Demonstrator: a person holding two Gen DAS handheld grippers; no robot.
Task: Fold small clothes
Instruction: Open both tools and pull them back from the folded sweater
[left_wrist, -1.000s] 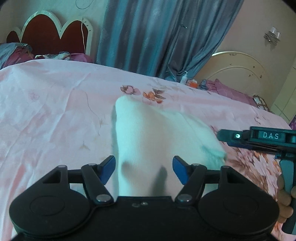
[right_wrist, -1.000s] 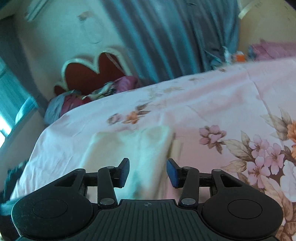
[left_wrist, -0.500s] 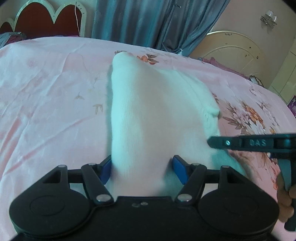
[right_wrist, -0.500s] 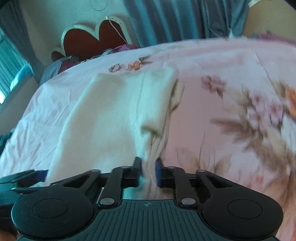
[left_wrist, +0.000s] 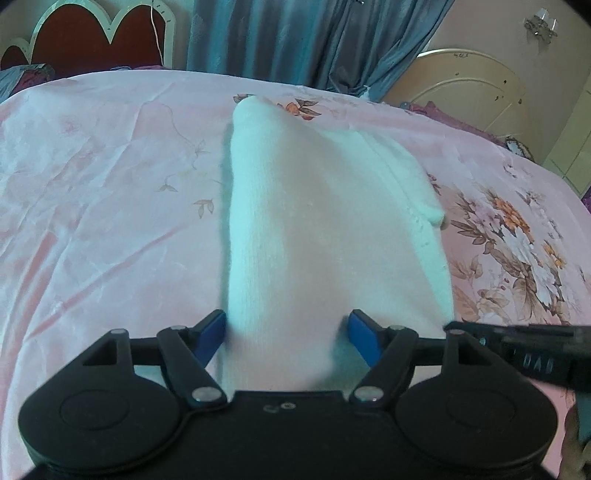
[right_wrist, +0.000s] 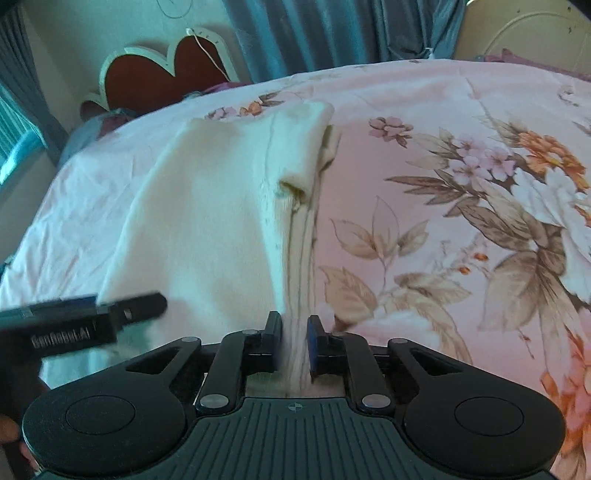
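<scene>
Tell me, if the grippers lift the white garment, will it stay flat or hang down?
The white garment would probably droop; its edge bunches between the right gripper fingers. It looks light, thin knit. The left gripper straddles it, apparently without gripping.

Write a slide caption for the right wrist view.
Right hand-held gripper shut on the cream garment edge, on a pink floral bedsheet.

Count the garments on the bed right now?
1. A single white garment lies on the pink floral bedsheet, its near edge between the left tool fingers and pinched by the right tool. Others could be out of frame.
</scene>
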